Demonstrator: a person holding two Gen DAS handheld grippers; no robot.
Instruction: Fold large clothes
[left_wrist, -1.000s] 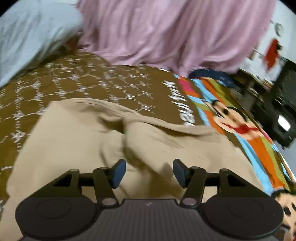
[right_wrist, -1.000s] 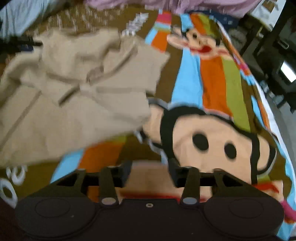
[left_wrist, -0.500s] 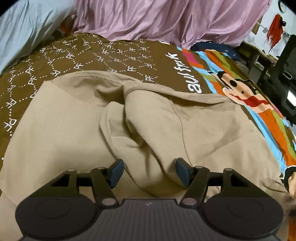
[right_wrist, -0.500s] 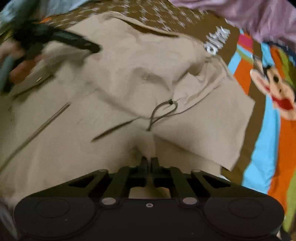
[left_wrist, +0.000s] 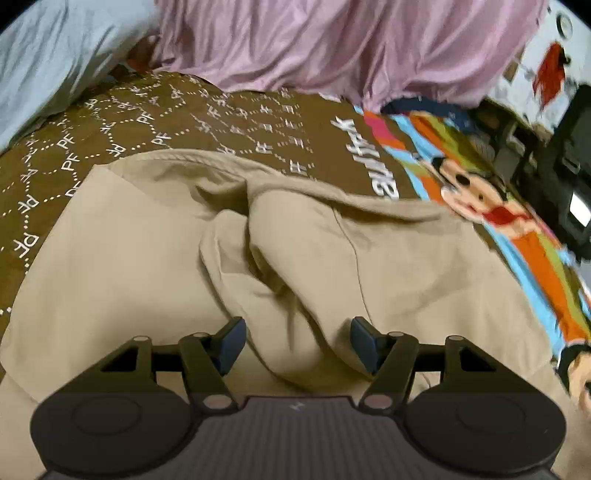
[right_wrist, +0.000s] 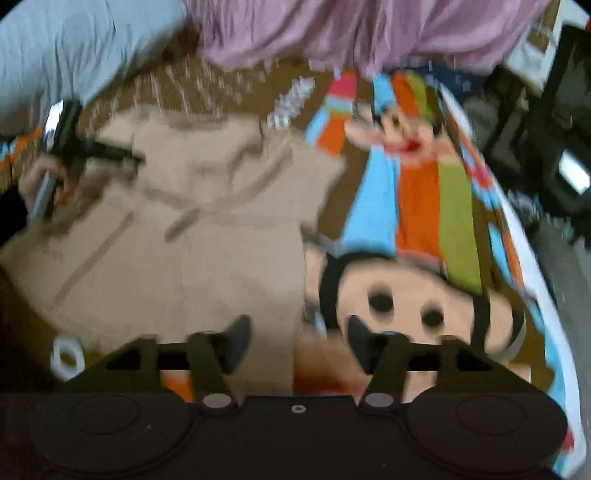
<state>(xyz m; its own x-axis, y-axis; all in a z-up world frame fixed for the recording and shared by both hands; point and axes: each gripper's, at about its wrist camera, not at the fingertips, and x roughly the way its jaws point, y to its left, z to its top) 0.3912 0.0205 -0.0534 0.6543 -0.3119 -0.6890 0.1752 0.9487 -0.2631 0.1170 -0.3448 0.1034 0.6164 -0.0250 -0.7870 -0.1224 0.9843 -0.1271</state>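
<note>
tan hoodie spread on cartoon bedspread
left gripper fingers apart over hood; right gripper jaws opening w/ nothing between.

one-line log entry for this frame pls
task: fold large clothes | garment: tan hoodie flat on bedspread | left gripper: open, over hoodie | right gripper: jaws opening, nothing held

We see right wrist view smeared by motion blur; bedspread lettering unreadable. Beige garment runs under left claw, near hem hidden. Small white object unidentifiable.
</note>
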